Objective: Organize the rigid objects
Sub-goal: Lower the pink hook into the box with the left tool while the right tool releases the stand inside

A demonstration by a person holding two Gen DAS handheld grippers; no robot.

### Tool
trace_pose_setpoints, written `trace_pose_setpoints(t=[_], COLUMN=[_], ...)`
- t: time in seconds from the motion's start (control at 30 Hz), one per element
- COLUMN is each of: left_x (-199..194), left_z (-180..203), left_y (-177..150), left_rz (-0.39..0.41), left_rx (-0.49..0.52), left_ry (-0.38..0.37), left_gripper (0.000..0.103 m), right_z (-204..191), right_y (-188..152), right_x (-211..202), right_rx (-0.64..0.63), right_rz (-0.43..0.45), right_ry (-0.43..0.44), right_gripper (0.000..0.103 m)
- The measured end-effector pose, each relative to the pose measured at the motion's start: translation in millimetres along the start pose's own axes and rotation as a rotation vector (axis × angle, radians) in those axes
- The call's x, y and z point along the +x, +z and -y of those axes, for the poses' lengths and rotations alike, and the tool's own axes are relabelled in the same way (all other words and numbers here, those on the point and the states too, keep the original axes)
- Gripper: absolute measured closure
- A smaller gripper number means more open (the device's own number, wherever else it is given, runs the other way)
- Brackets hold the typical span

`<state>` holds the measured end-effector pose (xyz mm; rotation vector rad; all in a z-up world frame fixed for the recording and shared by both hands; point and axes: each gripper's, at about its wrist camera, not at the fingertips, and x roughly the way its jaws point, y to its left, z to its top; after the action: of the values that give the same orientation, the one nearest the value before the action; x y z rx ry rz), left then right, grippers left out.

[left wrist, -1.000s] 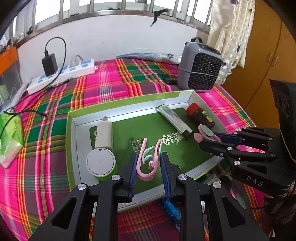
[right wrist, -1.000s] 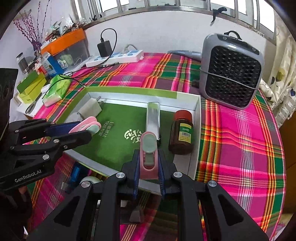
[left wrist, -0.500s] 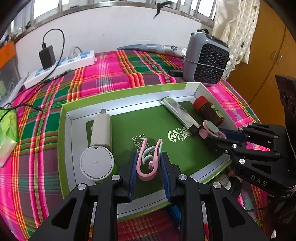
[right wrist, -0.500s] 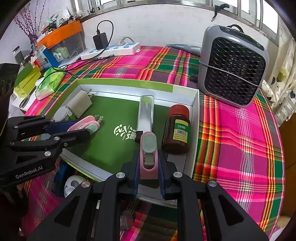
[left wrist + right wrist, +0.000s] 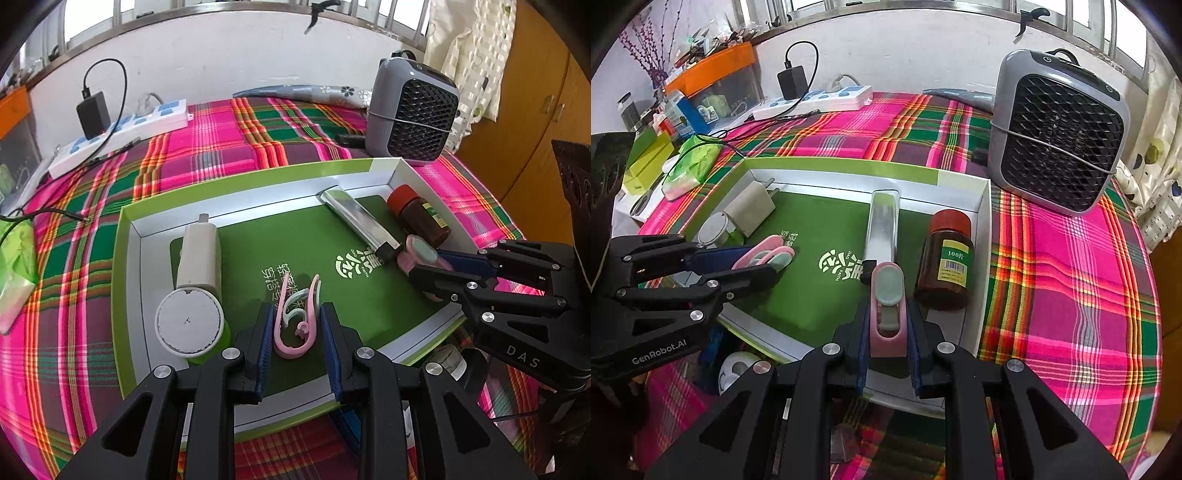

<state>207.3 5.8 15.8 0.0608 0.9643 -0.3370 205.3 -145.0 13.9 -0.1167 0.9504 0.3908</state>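
A green-and-white box tray (image 5: 127,280) lies on the plaid cloth. It holds a white charger plug (image 5: 197,254), a round white-lidded pot (image 5: 189,320), a silver tube (image 5: 360,218) and a brown bottle with a red cap (image 5: 421,216). My left gripper (image 5: 295,314) hangs low over the tray's near side with a pink U-shaped clip (image 5: 291,351) between its blue pads. Its jaws are opening, and the pads still touch the clip. My right gripper (image 5: 886,325) is shut on a pink and mint clip (image 5: 888,291), whose tip is next to the tube's (image 5: 884,221) near end, left of the bottle (image 5: 945,258).
A grey fan heater (image 5: 1058,133) stands behind the tray at the right. A white power strip (image 5: 122,134) with a black adapter lies at the back left. A green packet (image 5: 690,166) and boxes sit at the far left. Small items lie under the tray's near edge.
Both grippers keep their clips and have shifted only slightly over the tray. The left jaws stand a touch wider around the pink clip.
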Motion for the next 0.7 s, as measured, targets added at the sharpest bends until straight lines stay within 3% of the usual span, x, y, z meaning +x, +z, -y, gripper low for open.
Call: trace_pose_setpoints(t=[0.23,0.47,0.7], left_x=[-5,-13,-23], left_z=[-1,1,4], left_y=[-3,-6,-9], left_rz=[0.015,0.029,0.045], left_rx=[-0.004,0.001,-0.007], left_ry=[0.024,0.034,0.046], left_gripper=[0.069,0.067,0.067], right_z=[1,-2,-1], right_y=[-2,-4,-6], right_x=[-2,-6,-15], right_rx=[0.014,0.011,0.024], right_rz=[0.016,0.031,0.055], right_ry=[0.009,0.002,-0.001], right_gripper=[0.082,0.074,0.073])
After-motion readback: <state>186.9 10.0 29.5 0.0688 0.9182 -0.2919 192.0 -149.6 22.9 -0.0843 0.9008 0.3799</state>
